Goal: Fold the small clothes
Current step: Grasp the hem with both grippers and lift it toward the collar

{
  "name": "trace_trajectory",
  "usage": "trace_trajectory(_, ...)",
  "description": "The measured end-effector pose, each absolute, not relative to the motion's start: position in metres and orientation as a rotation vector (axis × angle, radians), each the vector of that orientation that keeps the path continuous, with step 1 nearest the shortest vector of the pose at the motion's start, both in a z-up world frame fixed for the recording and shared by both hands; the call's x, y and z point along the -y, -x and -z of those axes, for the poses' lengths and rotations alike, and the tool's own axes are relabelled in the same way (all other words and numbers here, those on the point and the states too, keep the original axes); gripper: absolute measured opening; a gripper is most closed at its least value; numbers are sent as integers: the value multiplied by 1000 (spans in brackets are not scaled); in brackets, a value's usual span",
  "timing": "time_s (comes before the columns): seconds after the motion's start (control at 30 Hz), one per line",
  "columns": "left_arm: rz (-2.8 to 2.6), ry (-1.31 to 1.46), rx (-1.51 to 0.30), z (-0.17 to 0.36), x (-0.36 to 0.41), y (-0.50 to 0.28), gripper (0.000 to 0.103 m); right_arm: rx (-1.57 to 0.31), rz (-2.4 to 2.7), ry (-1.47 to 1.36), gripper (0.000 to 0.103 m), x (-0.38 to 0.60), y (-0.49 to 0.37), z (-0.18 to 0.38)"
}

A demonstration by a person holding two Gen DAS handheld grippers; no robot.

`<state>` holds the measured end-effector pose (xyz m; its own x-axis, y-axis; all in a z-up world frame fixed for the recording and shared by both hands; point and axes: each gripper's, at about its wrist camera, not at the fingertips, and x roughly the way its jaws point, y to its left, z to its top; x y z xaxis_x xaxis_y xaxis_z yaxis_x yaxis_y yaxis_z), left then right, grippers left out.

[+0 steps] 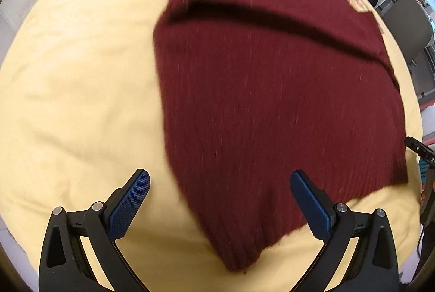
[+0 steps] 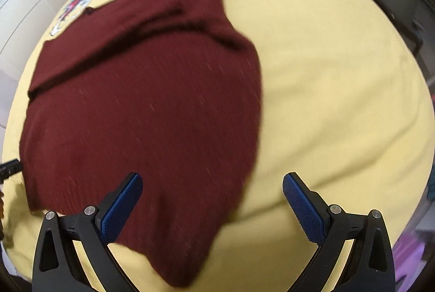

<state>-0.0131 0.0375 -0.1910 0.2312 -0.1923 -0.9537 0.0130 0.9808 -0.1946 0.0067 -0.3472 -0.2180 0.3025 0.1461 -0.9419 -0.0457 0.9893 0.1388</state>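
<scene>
Fingers (image 1: 138, 199) (image 2: 301, 205) of both grippers spread, empty, above maroon garment (image 1: 258, 91); cloth's (image 2: 326, 74) lettering blurred, unreadable.

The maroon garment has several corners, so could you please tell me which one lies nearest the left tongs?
The near ribbed corner of the maroon garment, pointing between the open left tongs.

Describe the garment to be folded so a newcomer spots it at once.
A yellow printed cloth covers the whole work surface. On it lies the dark maroon ribbed knit, spread flat with one fold crease across its far part. It is the only dark, plain piece there, ahead of both open tongs.
</scene>
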Motion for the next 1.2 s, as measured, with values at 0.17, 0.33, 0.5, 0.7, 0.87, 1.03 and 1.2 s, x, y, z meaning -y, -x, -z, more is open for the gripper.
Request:
trace_trajectory(0.17, 148, 181, -1390, 216, -33, 25, 101, -1342, -139, -76, 103, 345, 4, 232)
trace_trajectory(0.33, 172, 154, -1402, 225, -23, 30, 93, -1364, -144, -46, 102, 333, 6, 235)
trace_trajectory(0.5, 223, 141, -1397, 218, -14, 30, 52, -1444, -222, -86, 47, 318, 10, 247)
trace_trajectory(0.7, 326, 165, -1408, 207, -5, 28, 9, -1455, -290, -138, 15, 313, 11, 243)
trace_trajectory(0.87, 356, 176, -1363, 188, -6, 24, 9, -1404, -340, -161, 12, 314, 6, 218)
trace_trajectory(1.03, 381, 176, -1278, 153, -9, 13, 9, -1313, -370, -171, 12, 318, -11, 186)
trace_trajectory(1.2, 357, 209, -1165, 117, -22, -8, 9, -1189, -369, -215, 12, 319, -40, 150)
